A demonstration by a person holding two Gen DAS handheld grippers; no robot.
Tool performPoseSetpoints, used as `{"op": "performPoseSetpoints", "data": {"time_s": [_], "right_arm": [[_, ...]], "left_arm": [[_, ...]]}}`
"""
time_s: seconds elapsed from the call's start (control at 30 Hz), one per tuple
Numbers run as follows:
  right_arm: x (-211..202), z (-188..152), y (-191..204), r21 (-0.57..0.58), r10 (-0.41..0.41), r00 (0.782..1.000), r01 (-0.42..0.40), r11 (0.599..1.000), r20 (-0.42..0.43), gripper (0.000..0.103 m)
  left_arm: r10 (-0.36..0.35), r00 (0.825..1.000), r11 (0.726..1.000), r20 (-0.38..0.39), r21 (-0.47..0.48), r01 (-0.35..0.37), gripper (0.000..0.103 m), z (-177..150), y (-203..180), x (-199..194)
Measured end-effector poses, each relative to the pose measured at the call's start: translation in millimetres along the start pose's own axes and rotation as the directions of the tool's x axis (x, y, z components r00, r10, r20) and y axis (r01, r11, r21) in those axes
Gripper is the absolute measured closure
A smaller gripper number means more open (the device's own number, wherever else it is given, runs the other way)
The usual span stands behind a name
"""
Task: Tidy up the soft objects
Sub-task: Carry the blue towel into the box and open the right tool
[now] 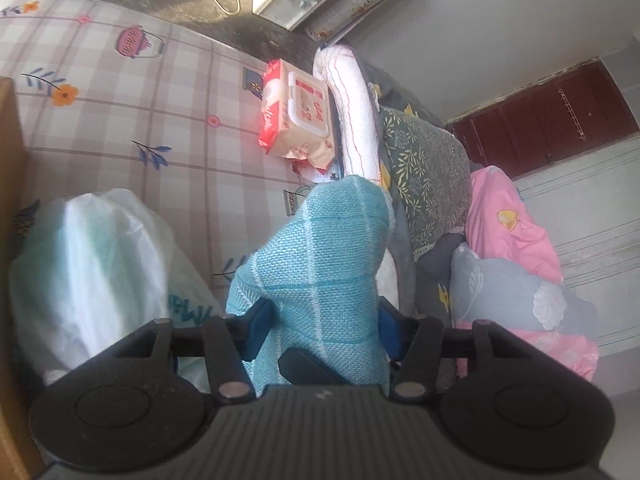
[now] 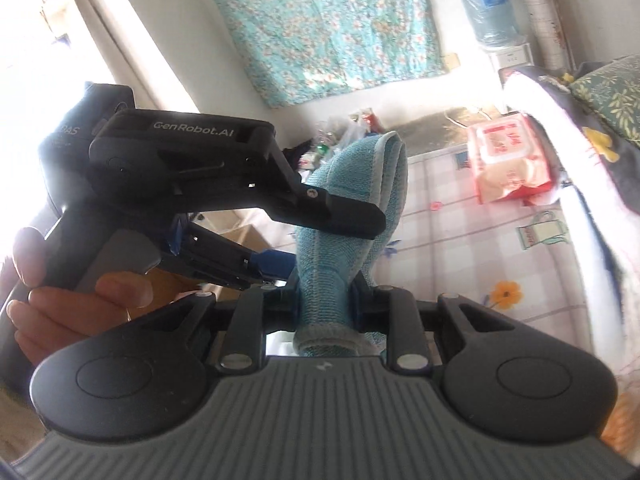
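Note:
A teal woven towel (image 1: pixel 320 264) is pinched between the jaws of my left gripper (image 1: pixel 320 320) and stands up above the bed. In the right wrist view the same towel (image 2: pixel 352 216) is also clamped by my right gripper (image 2: pixel 326 300) near its lower end. My left gripper (image 2: pixel 340 220) reaches in from the left there and grips the towel higher up. Both grippers are shut on it. Behind the towel lies a white rolled towel (image 1: pixel 354 116), with folded quilts and pillows (image 1: pixel 504 216) stacked to the right.
The bed has a checked floral sheet (image 1: pixel 120 120). A red and white wet-wipe pack (image 1: pixel 296 112) lies on it, also seen in the right wrist view (image 2: pixel 512 160). A white plastic bag (image 1: pixel 96 276) sits at left beside a wooden board (image 1: pixel 8 160). A water dispenser (image 2: pixel 492 20) stands by the wall.

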State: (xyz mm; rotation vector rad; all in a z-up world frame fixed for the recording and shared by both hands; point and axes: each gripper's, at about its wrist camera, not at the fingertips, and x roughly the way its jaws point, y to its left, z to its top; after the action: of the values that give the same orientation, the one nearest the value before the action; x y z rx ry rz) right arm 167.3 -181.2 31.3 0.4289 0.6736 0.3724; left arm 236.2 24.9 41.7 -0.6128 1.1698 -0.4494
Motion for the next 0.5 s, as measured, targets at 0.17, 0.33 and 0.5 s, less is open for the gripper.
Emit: {"op": "performPoseSetpoints", "data": {"time_s": [0.17,0.33,0.5], "right_arm": [[18.6,-13.7,84.9,-0.023,0.132,0.99,-0.133,0.991,-0.043,0.082],[57.3,-35.7,174.1,-0.041,0.244,0.962,-0.251,0.967,-0.126,0.082],[114.2,-69.1,250.1,-0.024,0.279,0.932,-0.292,0.956,-0.232,0.082]], "left_arm": [[0.085,0.988,0.996,0.128,-0.047,-0.079,0.051,-22.2,44.3,-85.6],[0.21,0.951,0.975,0.226,-0.125,-0.185,0.053,-41.4,104.8,-161.3],[0.284,0.935,0.939,0.215,-0.261,-0.225,0.054,-42.8,184.0,-197.4]]}}
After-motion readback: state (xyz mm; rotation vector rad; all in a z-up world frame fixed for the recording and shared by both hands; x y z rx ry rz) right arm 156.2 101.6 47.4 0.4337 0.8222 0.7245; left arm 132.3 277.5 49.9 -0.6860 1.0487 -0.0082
